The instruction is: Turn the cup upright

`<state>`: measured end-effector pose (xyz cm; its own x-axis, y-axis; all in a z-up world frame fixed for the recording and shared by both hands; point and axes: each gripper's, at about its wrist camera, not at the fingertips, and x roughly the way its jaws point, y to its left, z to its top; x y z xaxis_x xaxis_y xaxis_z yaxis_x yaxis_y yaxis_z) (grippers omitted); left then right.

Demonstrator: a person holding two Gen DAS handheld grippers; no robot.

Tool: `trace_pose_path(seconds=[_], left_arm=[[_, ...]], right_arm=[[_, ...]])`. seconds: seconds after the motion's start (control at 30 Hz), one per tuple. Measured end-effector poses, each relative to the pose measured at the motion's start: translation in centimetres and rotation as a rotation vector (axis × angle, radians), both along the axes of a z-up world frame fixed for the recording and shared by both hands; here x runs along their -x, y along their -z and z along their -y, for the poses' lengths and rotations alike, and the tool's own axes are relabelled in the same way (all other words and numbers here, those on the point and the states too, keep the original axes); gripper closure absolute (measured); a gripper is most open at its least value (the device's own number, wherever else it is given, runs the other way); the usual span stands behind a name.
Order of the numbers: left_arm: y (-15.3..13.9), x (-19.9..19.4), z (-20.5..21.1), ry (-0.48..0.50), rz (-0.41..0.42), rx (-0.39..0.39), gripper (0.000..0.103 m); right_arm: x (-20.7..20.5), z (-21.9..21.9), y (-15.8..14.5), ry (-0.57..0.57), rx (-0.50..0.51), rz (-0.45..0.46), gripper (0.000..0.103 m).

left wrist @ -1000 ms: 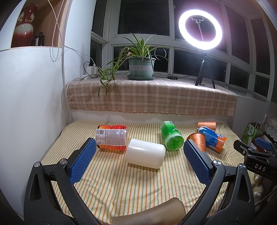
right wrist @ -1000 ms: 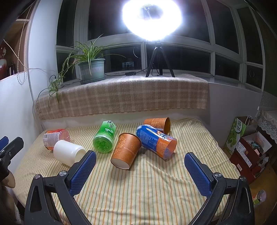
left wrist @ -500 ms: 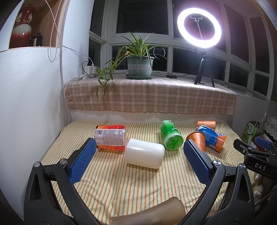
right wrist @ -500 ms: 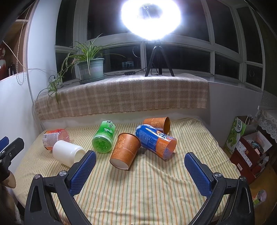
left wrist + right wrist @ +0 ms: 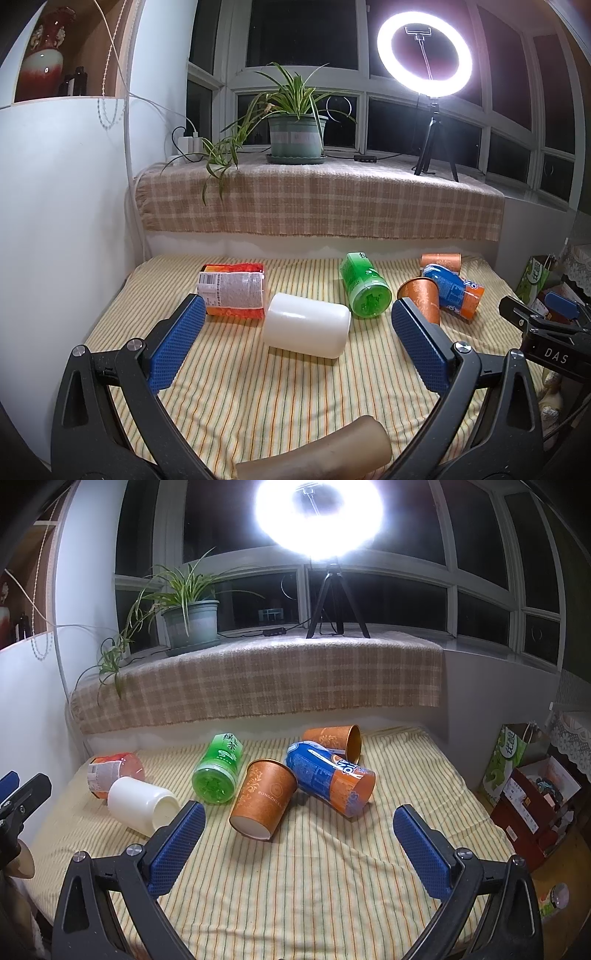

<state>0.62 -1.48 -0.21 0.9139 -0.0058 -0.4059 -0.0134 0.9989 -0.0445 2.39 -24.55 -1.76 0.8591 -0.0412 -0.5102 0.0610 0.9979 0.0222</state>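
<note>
Several cups lie on their sides on the striped cloth. A white cup lies between the tips of my open, empty left gripper, a little beyond them; it also shows in the right wrist view. An orange paper cup leans tilted on its base, just beyond my open, empty right gripper. A blue and orange cup, a green cup, a red cup and a second orange paper cup lie further back.
A plaid-covered sill rises behind the cloth, with a potted plant and a ring light on a tripod. A white wall bounds the left. Boxes and bags stand on the floor to the right.
The left wrist view has shifted slightly, the scene sitting a little higher in frame. The right gripper has edged slightly closer to the cups. Both grippers stay open; no cup has moved.
</note>
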Motion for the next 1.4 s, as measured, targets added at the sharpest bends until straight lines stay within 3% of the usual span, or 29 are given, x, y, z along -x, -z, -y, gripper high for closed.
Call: trace_pose_path(seconds=[0.43, 0.97, 1.3, 1.4], left_arm=[[1.3, -1.2, -0.4, 0.026, -0.042, -0.002, 0.001], [2.9, -5.8, 3.3, 0.224, -0.213, 0.028, 0.001], [4.8, -11.8, 8.2, 0.4, -0.401, 0.086, 0.011], [5.7, -13.6, 9.4, 0.433, -0.475, 0.126, 0.018]], right_arm=[[-0.2, 0.5, 0.5, 0.014, -0.01, -0.022, 0.0], [0.4, 4.7, 2.8, 0.1, -0.044, -0.077, 0.0], [1.0, 7.4, 3.7, 0.144, -0.075, -0.1, 0.0], [1.1, 8.1, 4.1, 0.16, -0.083, -0.11, 0.0]])
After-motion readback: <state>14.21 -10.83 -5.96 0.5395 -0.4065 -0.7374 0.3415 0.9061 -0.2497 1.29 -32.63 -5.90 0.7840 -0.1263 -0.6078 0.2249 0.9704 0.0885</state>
